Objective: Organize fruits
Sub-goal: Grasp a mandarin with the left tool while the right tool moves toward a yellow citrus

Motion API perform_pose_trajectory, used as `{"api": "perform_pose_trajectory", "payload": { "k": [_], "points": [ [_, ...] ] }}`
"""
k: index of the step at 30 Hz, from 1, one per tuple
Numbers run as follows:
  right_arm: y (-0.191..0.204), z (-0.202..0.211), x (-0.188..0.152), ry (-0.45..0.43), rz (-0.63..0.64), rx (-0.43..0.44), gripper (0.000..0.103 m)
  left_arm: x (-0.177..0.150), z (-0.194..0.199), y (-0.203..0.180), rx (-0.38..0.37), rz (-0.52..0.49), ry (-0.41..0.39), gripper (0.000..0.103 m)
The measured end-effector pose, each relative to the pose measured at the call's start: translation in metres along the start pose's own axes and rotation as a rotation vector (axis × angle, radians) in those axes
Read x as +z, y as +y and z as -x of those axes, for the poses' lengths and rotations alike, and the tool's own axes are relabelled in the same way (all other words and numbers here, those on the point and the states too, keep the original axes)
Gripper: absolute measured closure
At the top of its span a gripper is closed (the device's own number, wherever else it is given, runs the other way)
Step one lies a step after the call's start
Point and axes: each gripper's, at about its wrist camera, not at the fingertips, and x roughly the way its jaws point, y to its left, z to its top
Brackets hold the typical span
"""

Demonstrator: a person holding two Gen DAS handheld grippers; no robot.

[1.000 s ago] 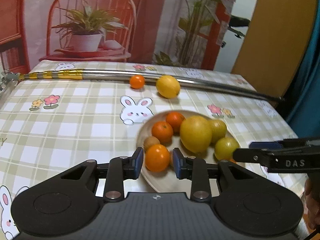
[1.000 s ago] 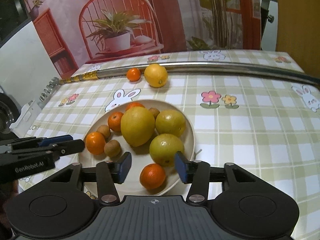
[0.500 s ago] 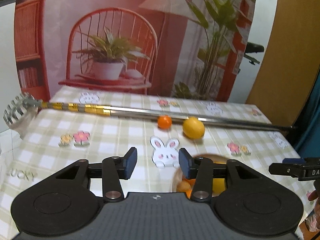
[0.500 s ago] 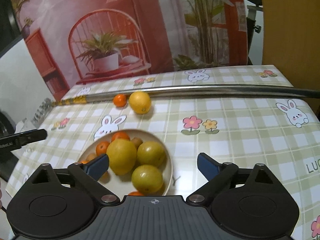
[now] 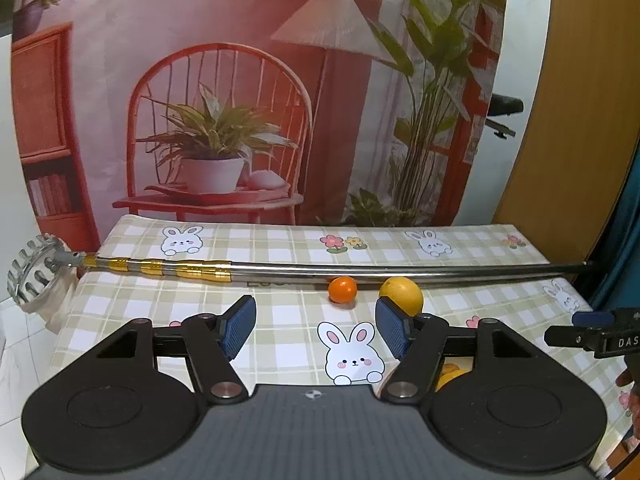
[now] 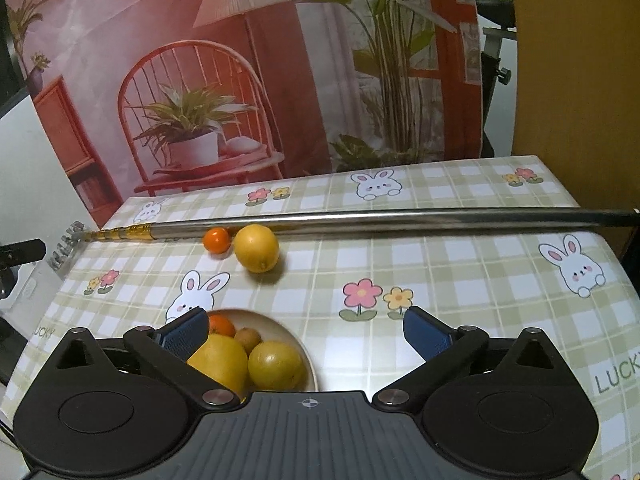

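Observation:
A small orange (image 5: 342, 289) (image 6: 217, 240) and a larger yellow citrus (image 5: 401, 295) (image 6: 256, 248) lie loose on the checked tablecloth against a metal pole (image 5: 360, 270) (image 6: 360, 220). A cream plate (image 6: 296, 334) near the front holds several fruits: a big yellow one (image 6: 220, 360), a yellow-green one (image 6: 275, 365), a kiwi (image 6: 247, 337) and an orange (image 6: 221, 325). My left gripper (image 5: 316, 328) hovers over the cloth, its jaws opening, nothing between them. My right gripper (image 6: 306, 330) is over the plate's right edge, jaws opening wide and empty; it also shows at the right of the left wrist view (image 5: 592, 330).
The pole ends at the left in a toothed metal head (image 5: 34, 274). A printed backdrop with a chair and plants stands behind the table. The table edge falls off at the left and far right. A wooden panel (image 5: 580, 120) stands at the right.
Both grippers have let go of oranges on the plate, opened and drawn up and back. The plate has slid low in both views; the loose orange and yellow citrus have not moved.

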Motion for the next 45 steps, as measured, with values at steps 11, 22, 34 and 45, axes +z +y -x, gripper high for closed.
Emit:
{"api": "perform_pose_trajectory", "payload": {
  "k": [11, 22, 34, 45],
  "points": [
    [-0.002, -0.03, 0.009, 0.008, 0.017, -0.037, 0.001, 0.001, -0.074, -0.02, -0.027, -0.085, 0.053, 0.037],
    [-0.02, -0.055, 0.006, 0.053, -0.052, -0.023, 0.004, 0.008, -0.168, -0.03, -0.046, -0.056, 0.104, 0.062],
    [-0.034, -0.071, 0.005, 0.072, -0.09, -0.018, 0.006, 0.008, -0.219, -0.025, -0.041, 0.062, 0.196, 0.062],
    [-0.04, -0.079, 0.001, 0.093, -0.122, -0.012, 0.006, 0.004, -0.233, -0.02, -0.032, 0.126, 0.243, 0.063]
  ]
}}
